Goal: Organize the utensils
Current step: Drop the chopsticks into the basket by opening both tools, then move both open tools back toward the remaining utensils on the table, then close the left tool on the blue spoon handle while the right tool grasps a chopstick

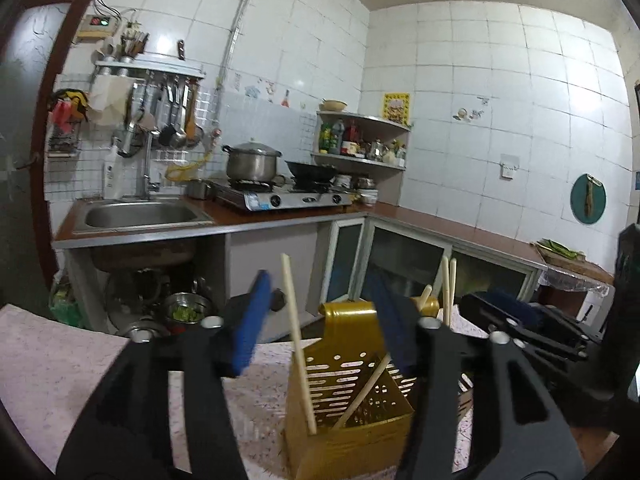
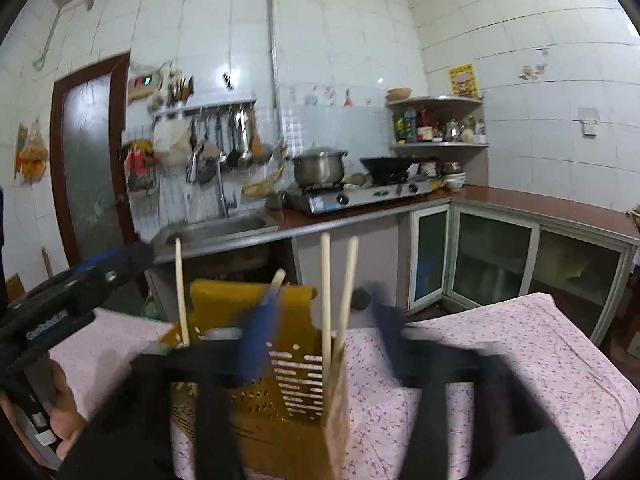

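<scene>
The left gripper (image 1: 320,320) has its jaws apart with nothing pressed between them; a chopstick (image 1: 298,344) stands in the gap, untouched, its foot in the gold utensil holder (image 1: 348,436). The right gripper (image 2: 324,332) is likewise open and empty, two chopsticks (image 2: 326,292) rising between its blurred fingers. The holder sits on the table (image 1: 60,368), near its far edge, under a pink patterned cloth. Several chopsticks already stand in the holder, so the sorting looks well advanced; no loose utensils show on the cloth. Beyond lie a sink (image 1: 140,214) and stove (image 1: 288,198). The grippers crowd each other beside the holder.
</scene>
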